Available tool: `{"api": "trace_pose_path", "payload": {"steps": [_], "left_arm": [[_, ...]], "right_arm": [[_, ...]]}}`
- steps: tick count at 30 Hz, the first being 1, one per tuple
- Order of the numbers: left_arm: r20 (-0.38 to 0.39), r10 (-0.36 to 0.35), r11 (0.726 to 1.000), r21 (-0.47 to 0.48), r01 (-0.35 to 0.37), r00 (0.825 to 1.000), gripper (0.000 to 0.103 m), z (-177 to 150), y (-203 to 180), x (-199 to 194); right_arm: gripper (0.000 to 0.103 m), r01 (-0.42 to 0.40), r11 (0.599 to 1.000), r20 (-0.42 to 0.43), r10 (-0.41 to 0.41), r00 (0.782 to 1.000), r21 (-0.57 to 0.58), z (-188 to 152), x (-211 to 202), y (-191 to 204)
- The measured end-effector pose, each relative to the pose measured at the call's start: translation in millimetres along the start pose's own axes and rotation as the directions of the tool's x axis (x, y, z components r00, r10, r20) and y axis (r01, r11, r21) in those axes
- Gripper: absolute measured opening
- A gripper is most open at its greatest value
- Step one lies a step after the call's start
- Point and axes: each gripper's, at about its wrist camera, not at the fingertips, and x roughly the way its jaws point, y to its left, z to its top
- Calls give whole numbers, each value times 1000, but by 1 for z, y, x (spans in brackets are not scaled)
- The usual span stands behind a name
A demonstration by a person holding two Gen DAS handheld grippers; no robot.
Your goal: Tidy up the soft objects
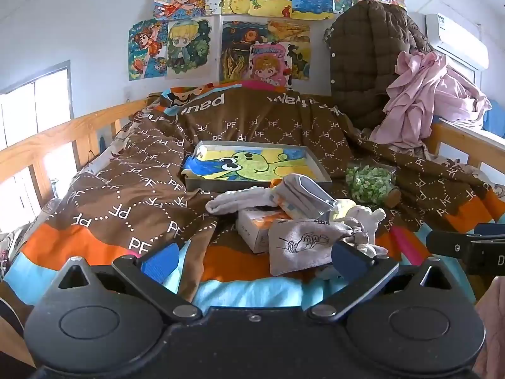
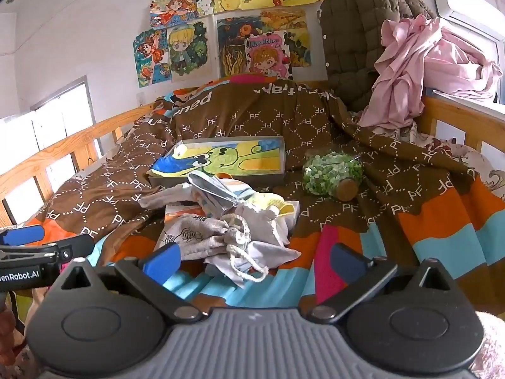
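Left wrist view, tissue box (image 1: 252,225) half-hidden under grey pouch (image 1: 303,246)

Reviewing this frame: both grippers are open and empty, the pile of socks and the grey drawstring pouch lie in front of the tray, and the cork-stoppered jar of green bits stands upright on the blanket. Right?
Not quite: the jar lies on its side, cork toward the camera, as the right wrist view shows. The rest holds: left gripper and right gripper are open and empty, and the socks and pouch lie in front of the tray.

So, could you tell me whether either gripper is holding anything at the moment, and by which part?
Nothing is held. The left gripper and right gripper both stand open above the pile of soft items.
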Motion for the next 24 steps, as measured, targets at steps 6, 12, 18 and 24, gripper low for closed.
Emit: {"api": "trace_pose_path", "payload": {"steps": [6,12,18,24], "left_arm": [[-1,-1,1000,1,1,1000,102,-2,3,3],[-5,4,1000,1,-4,1000,102,-8,6,4],[-14,11,1000,-7,-11,1000,102,-8,3,6],[-22,10,1000,-5,-10,1000,102,-9,3,6]], "right_arm": [[103,0,1000,-1,0,1000,1,0,0,0],[103,-1,1000,-1,1,1000,2,0,0,0],[103,-1,1000,-2,1,1000,3,0,0,0],[103,-1,1000,-3,1,1000,4,0,0,-1]]}}
